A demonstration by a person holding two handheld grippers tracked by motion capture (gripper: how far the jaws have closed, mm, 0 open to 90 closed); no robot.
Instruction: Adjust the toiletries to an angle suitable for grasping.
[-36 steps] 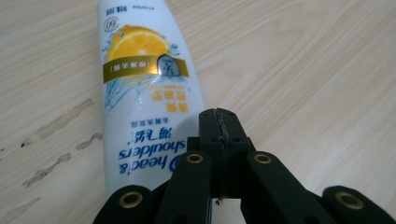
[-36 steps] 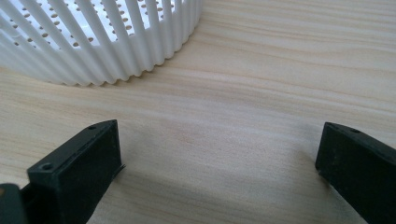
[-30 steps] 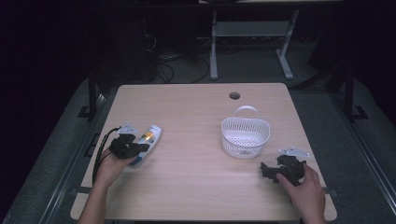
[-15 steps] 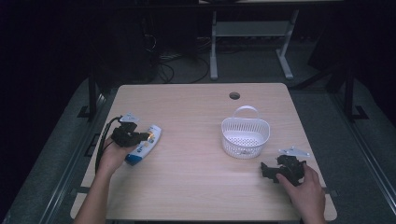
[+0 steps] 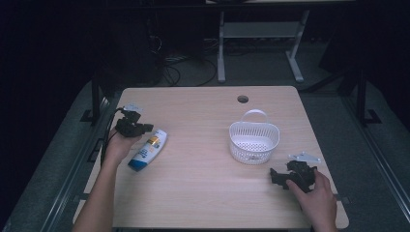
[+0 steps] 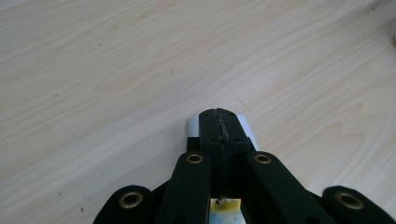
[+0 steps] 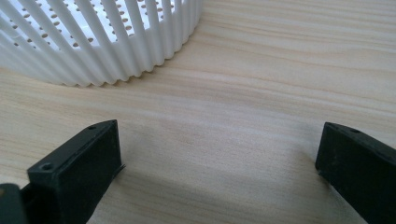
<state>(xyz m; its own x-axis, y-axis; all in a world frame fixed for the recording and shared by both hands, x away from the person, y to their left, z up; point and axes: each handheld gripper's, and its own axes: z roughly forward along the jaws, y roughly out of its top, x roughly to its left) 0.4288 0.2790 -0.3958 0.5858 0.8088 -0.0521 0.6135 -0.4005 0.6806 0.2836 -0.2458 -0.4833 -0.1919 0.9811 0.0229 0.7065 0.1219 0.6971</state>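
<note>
The left tool (image 5: pixel 145 128) at the left of the frame has its jaws pressed tight together, right above the white bottle (image 5: pixel 148 150) lying on the bench (image 5: pixel 203 193). Closed like this, it could bump the bottle and roll it away. The right tool (image 5: pixel 273 176), lower right, is wide open near the white basket (image 5: pixel 254 140)

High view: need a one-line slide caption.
Left gripper, fingers shut, over a white lotion tube lying on the wooden table; right gripper open beside a white slotted basket.
</note>
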